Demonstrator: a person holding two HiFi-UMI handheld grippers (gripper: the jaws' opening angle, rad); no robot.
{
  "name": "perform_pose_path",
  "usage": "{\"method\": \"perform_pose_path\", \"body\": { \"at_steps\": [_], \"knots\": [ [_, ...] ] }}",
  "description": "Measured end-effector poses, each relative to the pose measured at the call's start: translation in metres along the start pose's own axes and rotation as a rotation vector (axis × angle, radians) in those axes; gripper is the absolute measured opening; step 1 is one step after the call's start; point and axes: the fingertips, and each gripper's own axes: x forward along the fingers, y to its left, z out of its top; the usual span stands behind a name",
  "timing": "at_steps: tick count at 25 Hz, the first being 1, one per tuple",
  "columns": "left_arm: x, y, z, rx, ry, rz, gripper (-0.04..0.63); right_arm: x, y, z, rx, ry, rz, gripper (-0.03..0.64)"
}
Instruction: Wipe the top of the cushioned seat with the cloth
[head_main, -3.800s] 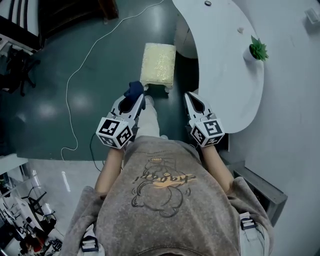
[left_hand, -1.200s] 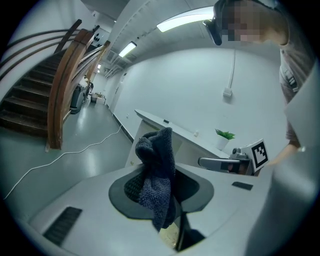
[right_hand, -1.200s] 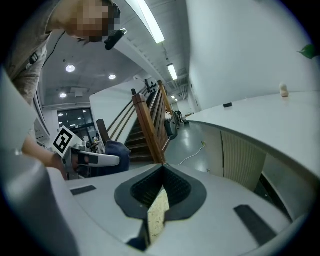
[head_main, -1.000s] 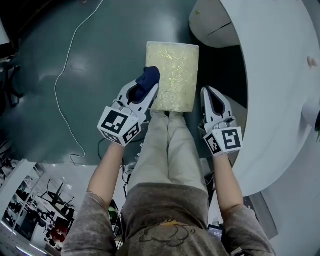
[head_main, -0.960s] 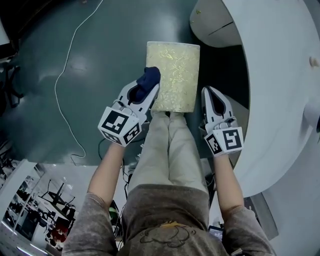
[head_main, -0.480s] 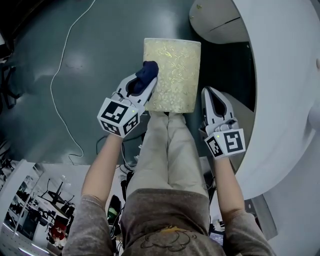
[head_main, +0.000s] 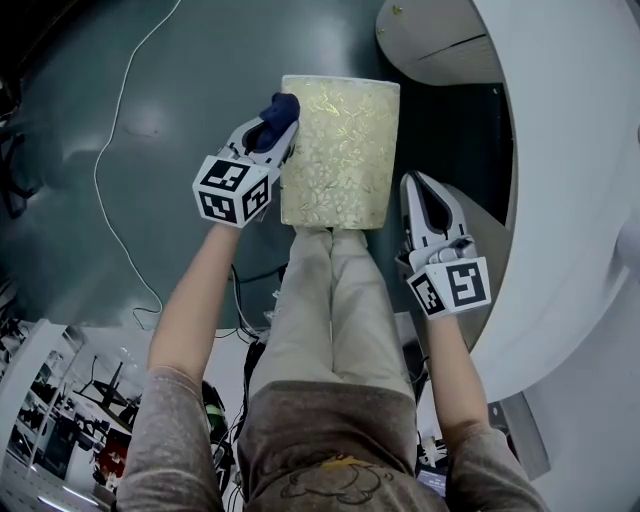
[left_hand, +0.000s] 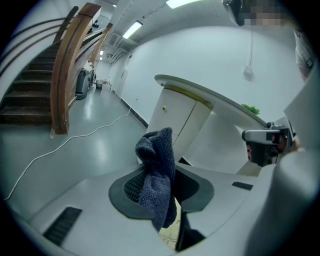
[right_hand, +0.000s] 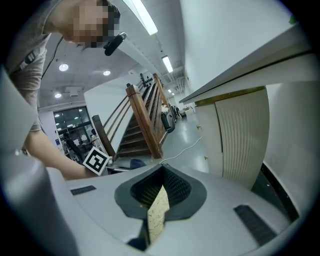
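Note:
The cushioned seat (head_main: 340, 150) has a cream top with a gold pattern and stands on the dark floor just beyond the person's knees. My left gripper (head_main: 276, 126) is at the seat's far left corner, shut on a dark blue cloth (head_main: 281, 106). In the left gripper view the cloth (left_hand: 156, 172) hangs bunched between the jaws, and a sliver of the seat (left_hand: 170, 236) shows below it. My right gripper (head_main: 413, 185) hovers by the seat's near right corner, shut and holding nothing. A strip of the seat (right_hand: 158, 215) shows through its jaws.
A white curved table (head_main: 580, 150) runs along the right, with a pale cabinet (head_main: 435, 45) under its far end. A thin white cable (head_main: 118, 150) trails over the floor at left. The person's legs (head_main: 335, 290) reach the seat's near edge. A wooden staircase (left_hand: 60, 70) rises further off.
My left gripper has carried the cloth forward along the seat's left edge, from the near left corner to the far left corner. The right gripper has hardly moved.

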Motion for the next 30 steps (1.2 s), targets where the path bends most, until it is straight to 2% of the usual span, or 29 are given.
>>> {"method": "perform_pose_path", "body": {
  "at_steps": [11, 16, 25, 30],
  "knots": [
    [0.041, 0.061, -0.015, -0.010, 0.072, 0.071, 0.098, 0.005, -0.005, -0.006, 0.003, 0.025, 0.005, -0.002],
    [0.057, 0.083, -0.030, -0.004, 0.149, 0.126, 0.098, 0.004, -0.012, -0.011, 0.009, 0.040, -0.008, -0.002],
    [0.074, 0.092, -0.047, -0.080, 0.224, 0.162, 0.098, 0.004, -0.020, -0.013, 0.026, 0.037, -0.023, -0.002],
    [0.084, 0.084, -0.047, -0.126, 0.247, 0.143, 0.098, 0.005, -0.020, -0.013, 0.033, 0.040, -0.024, -0.002]
  ]
}}
